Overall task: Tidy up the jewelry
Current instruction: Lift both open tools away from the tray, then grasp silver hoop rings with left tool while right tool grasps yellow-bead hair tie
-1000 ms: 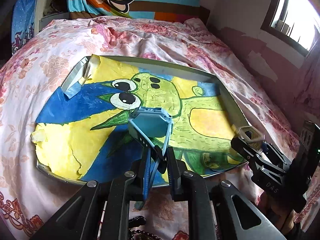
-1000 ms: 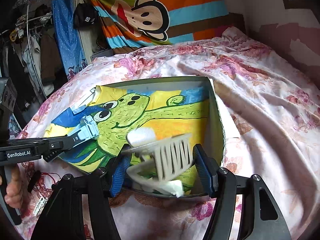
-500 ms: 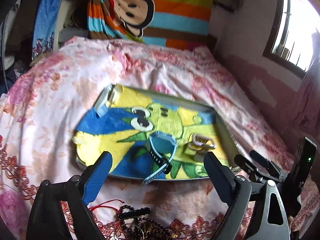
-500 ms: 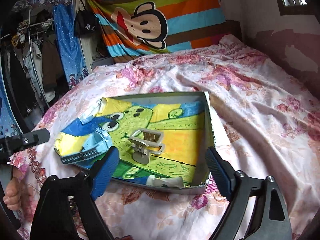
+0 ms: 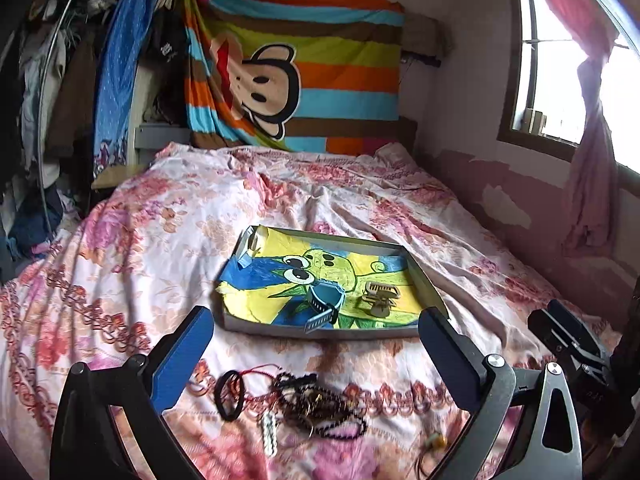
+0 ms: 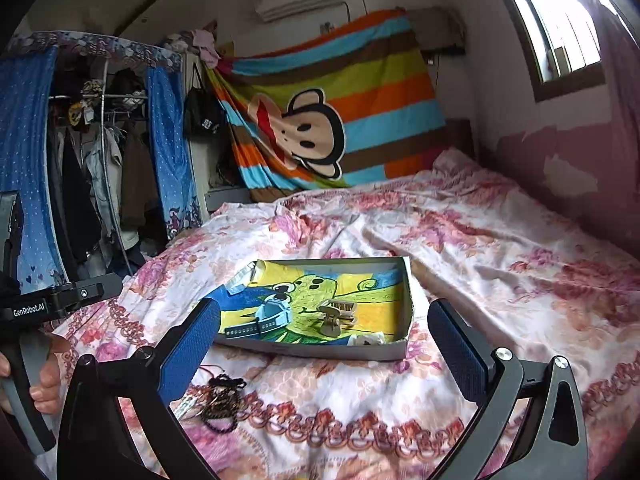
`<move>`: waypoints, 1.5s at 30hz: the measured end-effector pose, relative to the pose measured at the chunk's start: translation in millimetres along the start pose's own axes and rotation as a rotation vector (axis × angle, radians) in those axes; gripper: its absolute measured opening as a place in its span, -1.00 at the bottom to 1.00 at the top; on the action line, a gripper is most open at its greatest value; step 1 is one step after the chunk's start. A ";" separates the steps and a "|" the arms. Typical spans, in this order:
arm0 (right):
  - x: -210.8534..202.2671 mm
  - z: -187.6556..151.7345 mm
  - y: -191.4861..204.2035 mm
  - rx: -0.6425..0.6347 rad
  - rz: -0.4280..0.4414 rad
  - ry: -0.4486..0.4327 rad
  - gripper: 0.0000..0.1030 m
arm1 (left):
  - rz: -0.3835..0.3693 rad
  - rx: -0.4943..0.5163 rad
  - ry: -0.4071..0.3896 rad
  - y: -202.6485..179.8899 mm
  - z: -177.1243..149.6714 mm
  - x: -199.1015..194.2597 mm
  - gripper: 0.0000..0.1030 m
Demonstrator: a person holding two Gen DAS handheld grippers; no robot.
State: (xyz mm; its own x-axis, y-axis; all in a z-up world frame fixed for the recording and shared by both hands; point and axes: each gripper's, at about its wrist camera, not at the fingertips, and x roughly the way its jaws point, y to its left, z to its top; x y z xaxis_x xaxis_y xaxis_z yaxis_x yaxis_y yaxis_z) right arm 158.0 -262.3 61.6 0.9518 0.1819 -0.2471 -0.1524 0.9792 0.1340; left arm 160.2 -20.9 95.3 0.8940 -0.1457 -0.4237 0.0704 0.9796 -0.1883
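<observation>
The bed [image 5: 360, 208] with a pink flower sheet filled most of both views. On the wall behind it hung a striped cloth [image 5: 304, 76] with a cartoon monkey face, and clothes [image 6: 92, 168] hung on a rack at the left.

In the middle of the bed lay a flat box [image 5: 424, 276], its bottom covered w/ a yellow, blue and green drawing. Inside the box were two things, near each other but apart: a blue watch [image 5: 326, 300] with its strap reaching to the near edge, and to its right a beige hair clip [image 5: 378, 298].

The left gripper [image 5: 316, 356] was held back from the box and above the sheet. Its jaws had just been opening and stood wide apart, w/ nothing between them. The right gripper [image 6: 328, 344] was the same: jaws just opened, wide apart, nothing held, the box seen between its blue pads [image 6: 192, 348]. A hand [image 6: 44, 376] held the handle of the left gripper at the left edge of the right wrist view.

On the sheet in front of the box, well apart from the watch and clip, lay a pile of jewelry [image 5: 316, 408]: dark bead strings, a red cord, a black hair tie [image 5: 229, 394] and a small pale chain. The single pieces in the tangle I could not tell apart.
</observation>
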 end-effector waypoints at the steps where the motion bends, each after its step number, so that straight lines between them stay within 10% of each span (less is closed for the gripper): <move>1: -10.6 -2.9 3.5 -0.006 0.002 -0.011 0.98 | 0.000 0.010 -0.010 -0.7 -4.6 -9.3 1.00; 18: -130.6 -58.9 39.5 -0.051 0.004 -0.015 0.98 | 0.030 0.136 -0.040 22.6 -86.2 -95.8 1.00; 33: -75.4 -109.5 17.2 0.004 -0.029 0.303 0.98 | -0.010 0.193 0.184 39.5 -141.3 -61.9 1.00; 45: -30.7 -102.6 -0.2 -0.076 -0.041 0.433 0.97 | -0.038 0.206 0.243 45.5 -125.1 -28.8 1.00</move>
State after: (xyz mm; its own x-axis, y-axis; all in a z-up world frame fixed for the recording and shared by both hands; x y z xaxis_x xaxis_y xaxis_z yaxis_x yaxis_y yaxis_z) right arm 101.5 -258.8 -29.3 0.7606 0.1477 -0.6322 -0.1512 0.9873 0.0487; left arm 82.3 10.6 -11.9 0.7587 -0.1868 -0.6241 0.2114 0.9768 -0.0354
